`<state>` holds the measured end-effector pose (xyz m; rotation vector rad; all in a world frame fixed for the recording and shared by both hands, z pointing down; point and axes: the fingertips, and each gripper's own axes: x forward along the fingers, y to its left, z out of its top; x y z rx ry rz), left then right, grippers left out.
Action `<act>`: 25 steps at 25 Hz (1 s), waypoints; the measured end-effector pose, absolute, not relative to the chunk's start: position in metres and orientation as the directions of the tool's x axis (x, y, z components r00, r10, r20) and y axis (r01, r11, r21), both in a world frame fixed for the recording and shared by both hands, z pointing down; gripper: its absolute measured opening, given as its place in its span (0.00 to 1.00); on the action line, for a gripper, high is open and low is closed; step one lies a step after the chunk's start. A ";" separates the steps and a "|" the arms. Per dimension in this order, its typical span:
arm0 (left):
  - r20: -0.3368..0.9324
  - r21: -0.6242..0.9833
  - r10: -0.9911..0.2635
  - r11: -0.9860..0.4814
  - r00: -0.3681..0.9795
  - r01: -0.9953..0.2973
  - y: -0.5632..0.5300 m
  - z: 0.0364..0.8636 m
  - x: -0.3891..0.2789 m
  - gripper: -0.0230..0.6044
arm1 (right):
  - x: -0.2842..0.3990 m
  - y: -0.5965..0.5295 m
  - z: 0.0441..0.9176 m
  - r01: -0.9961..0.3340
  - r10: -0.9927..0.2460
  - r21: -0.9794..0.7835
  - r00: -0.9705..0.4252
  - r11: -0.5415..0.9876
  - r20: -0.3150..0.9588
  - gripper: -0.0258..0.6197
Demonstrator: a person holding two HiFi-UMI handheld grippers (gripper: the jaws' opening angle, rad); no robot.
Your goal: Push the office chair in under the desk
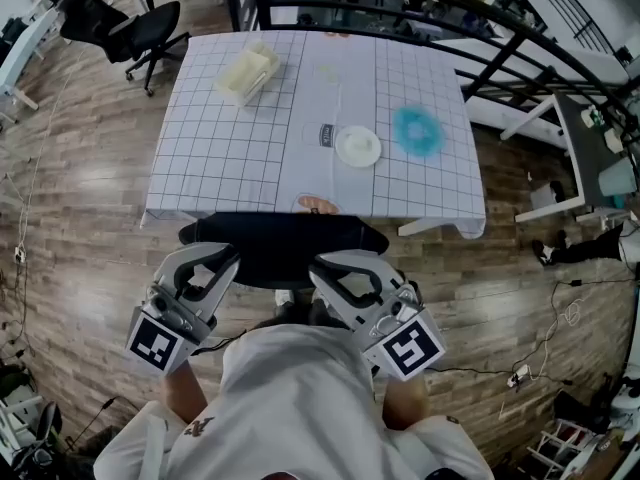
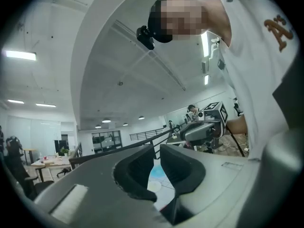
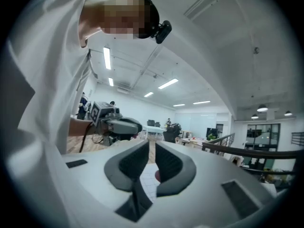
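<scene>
The black office chair [image 1: 280, 243] stands at the near edge of the desk [image 1: 250, 138], which wears a white grid cloth; its backrest top shows just under the cloth's front hem. My left gripper [image 1: 225, 260] [image 2: 156, 151] sits at the backrest's left end and my right gripper [image 1: 322, 268] [image 3: 152, 148] near its middle. I cannot tell whether they touch it. In both gripper views the jaws stand almost together with a thin slit, nothing between them, and the cloth shows through. Each gripper view also shows the other gripper, the right gripper [image 2: 204, 127] and the left gripper [image 3: 116, 123].
On the desk lie a white plate [image 1: 358, 146], a blue fuzzy thing [image 1: 417, 130] and a cream container [image 1: 248, 73]. A second black chair [image 1: 140, 33] stands at the back left. A black railing [image 1: 500, 43] runs behind, a white table [image 1: 580, 158] is at right, and cables cross the wood floor.
</scene>
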<state>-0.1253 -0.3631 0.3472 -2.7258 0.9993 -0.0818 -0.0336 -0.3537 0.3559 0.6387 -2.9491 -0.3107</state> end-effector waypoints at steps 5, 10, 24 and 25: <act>-0.038 -0.220 -0.681 -0.708 0.731 -0.671 -0.372 0.347 -0.120 0.04 | -0.032 -0.369 0.357 -0.487 -0.491 0.105 -0.871 0.867 0.005 0.04; -0.019 -0.178 -0.696 -0.704 0.718 -0.687 -0.376 0.356 -0.115 0.04 | -0.033 -0.375 0.369 -0.510 -0.511 0.039 -0.859 0.859 0.023 0.04; -0.010 -0.119 -0.713 -0.695 0.701 -0.709 -0.385 0.364 -0.114 0.04 | -0.039 -0.381 0.380 -0.512 -0.512 0.007 -0.858 0.859 0.046 0.04; -0.008 -0.118 -0.714 -0.695 0.701 -0.709 -0.385 0.364 -0.115 0.04 | -0.039 -0.381 0.380 -0.512 -0.512 0.005 -0.858 0.859 0.050 0.04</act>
